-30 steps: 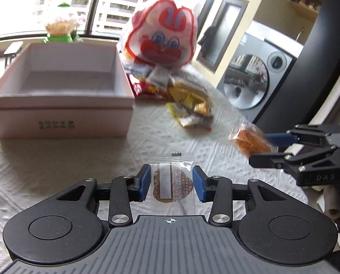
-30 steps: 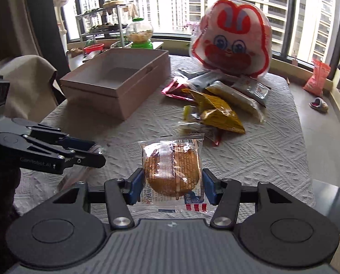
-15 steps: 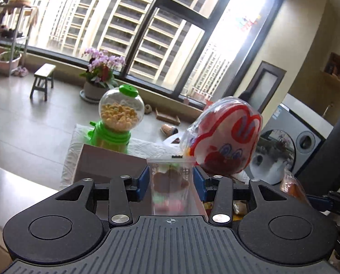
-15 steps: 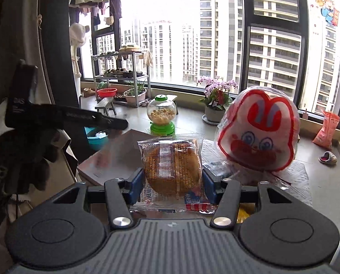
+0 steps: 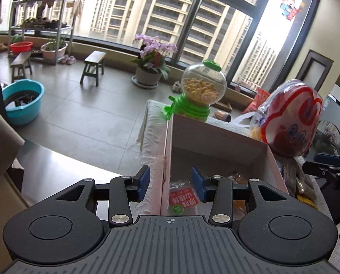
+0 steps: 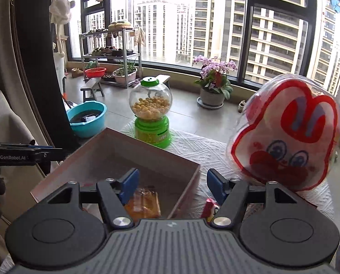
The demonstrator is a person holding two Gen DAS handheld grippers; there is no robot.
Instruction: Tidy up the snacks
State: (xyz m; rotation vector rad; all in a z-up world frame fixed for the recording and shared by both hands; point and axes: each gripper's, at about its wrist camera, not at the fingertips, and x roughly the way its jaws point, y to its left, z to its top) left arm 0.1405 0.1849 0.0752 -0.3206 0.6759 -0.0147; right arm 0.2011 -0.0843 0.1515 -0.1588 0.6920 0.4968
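The box point(image 6: 115, 150) was pale pink. At the right of the frame the rabbit bag point(image 6: 286, 137) bore red outlines on white. The candy dispenser point(image 6: 152, 114) at centre was green, holding yellow balls.

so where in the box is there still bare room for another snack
The far half of the pink box, toward the green candy dispenser, is bare. The near end is crowded: an orange cake pack and a red-label packet lie there.
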